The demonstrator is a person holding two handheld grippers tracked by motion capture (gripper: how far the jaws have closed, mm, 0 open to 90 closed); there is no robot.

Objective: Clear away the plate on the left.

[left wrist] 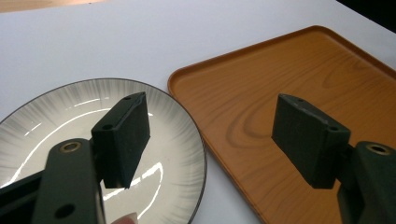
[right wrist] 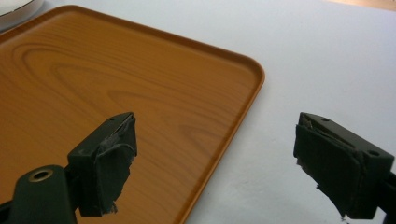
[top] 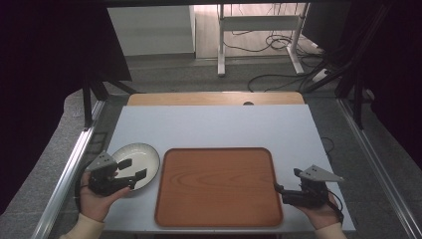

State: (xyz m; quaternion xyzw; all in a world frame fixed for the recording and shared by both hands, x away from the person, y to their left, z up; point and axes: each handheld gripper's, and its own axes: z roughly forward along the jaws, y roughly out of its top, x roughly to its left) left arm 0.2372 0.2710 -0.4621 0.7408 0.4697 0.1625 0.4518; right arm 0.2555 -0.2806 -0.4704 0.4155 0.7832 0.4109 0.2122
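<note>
1. A pale grey worktop (top: 214, 124) fills the middle of the high view, with a strip of bare wood along its far edge.
2. A large wooden tray (top: 218, 185) with rounded corners lies on the near half of the worktop. Nothing is on it.
3. A round white plate (top: 142, 157) with a dark rim and fine grey streaks sits just beside the tray's left edge, close but apart from it. It too holds nothing.
4. The left gripper (top: 130, 169), held in the person's left hand (top: 94, 199) at the near left corner, points forward and to the right, hovering over the plate's near edge. In the left gripper view its jaws stand wide apart, one over the plate (left wrist: 93, 140) and one over the tray (left wrist: 289, 93), gripping nothing.
5. The right gripper (top: 286, 188) rests in the right hand (top: 321, 211) beside the tray's right edge, pointing left. Its jaws are wide too and straddle the tray's rim (right wrist: 224, 140), empty.
6. Judged from this, the work has barely begun: the plate is not yet grasped, and moving it, likely onto the tray, is all left to do.
</note>
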